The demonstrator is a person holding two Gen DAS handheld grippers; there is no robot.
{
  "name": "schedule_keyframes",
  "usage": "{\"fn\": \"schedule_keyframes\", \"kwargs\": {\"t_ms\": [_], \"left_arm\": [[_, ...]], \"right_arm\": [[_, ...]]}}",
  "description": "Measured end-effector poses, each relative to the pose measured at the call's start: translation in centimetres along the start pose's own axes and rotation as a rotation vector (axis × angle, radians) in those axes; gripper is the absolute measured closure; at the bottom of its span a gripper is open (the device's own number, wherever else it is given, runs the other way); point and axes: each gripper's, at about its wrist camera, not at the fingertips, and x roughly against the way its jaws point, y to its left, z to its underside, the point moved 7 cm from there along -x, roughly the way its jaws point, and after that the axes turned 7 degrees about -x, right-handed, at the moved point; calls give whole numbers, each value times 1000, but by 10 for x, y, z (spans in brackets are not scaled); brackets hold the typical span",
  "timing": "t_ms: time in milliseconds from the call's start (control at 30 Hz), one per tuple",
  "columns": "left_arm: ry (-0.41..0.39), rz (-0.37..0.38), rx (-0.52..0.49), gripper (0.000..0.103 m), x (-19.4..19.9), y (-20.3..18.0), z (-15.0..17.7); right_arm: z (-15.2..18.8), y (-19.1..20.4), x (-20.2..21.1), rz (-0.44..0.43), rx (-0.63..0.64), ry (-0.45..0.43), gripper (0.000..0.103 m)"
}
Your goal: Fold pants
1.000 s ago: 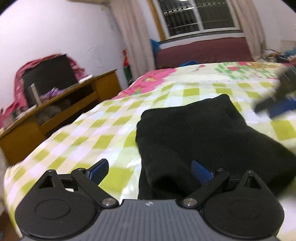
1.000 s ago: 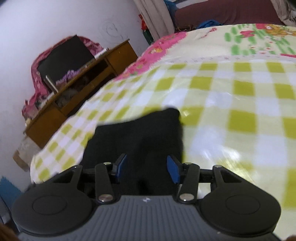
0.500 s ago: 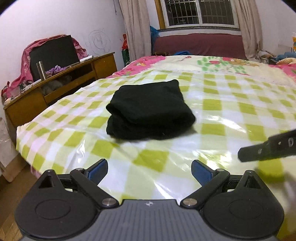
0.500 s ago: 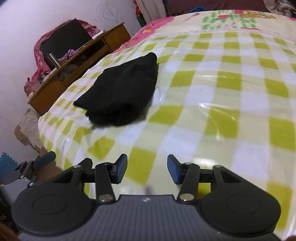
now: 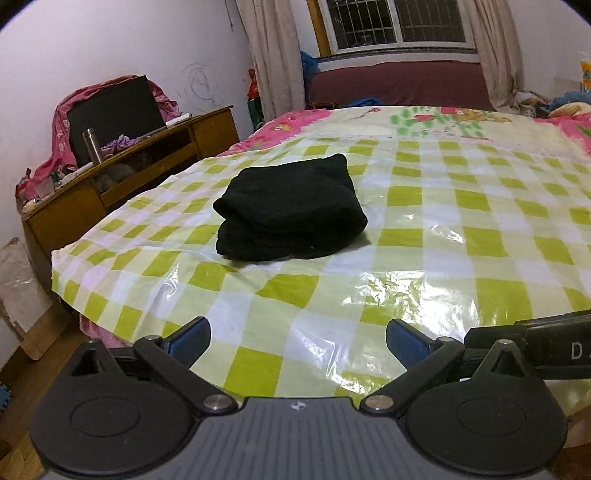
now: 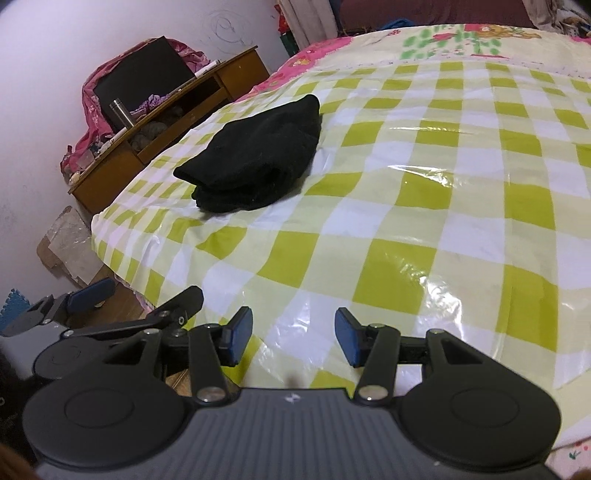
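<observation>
Left wrist view: left gripper [image 5: 297, 341] held low over the near edge of the bed, blue pads [image 5: 188, 338] spread wide, nothing between them, pointing level across the green-and-white checked plastic sheet [image 5: 461, 236]; folded black pants [image 5: 291, 210] lying as a compact bundle on that sheet, well ahead of the fingertips and slightly left of centre, apart from both tools; part of the other tool's black linkage poking in at the lower right edge; wooden desk [image 5: 125, 173] against the left wall with a metal flask [image 5: 90, 146] standing on it; barred window [image 5: 397, 22] beyond the bed

Right wrist view: right gripper [image 6: 293, 336] likewise low at the near edge, tilted a little downward, pads [image 6: 347, 338] parted with only bare sheet [image 6: 424, 206] visible in the gap, released and empty; pants [image 6: 258, 155] up and to the left, well apart, layered edges facing the camera; left gripper [image 6: 125, 306] seen just beside at the lower left, jaws splayed, hanging past the sheet's edge above the floor; desk [image 6: 159, 129] and flask [image 6: 120, 112] at the upper left
</observation>
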Motion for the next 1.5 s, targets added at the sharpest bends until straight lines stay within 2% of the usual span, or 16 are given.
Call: {"fn": "schedule_keyframes", "kwargs": {"t_ms": [200,433,1500], "left_arm": [[17,12,25,0,-2,0,4],[58,-15,8,0,-7,-4,10],[77,-8,-3,0,-5,-8,18]], "right_arm": [[5,-2,0,0,-4,5,51],[13,-2,-4,6,6,25,51],[17,-8,-3,12,-13,26,51]]}}
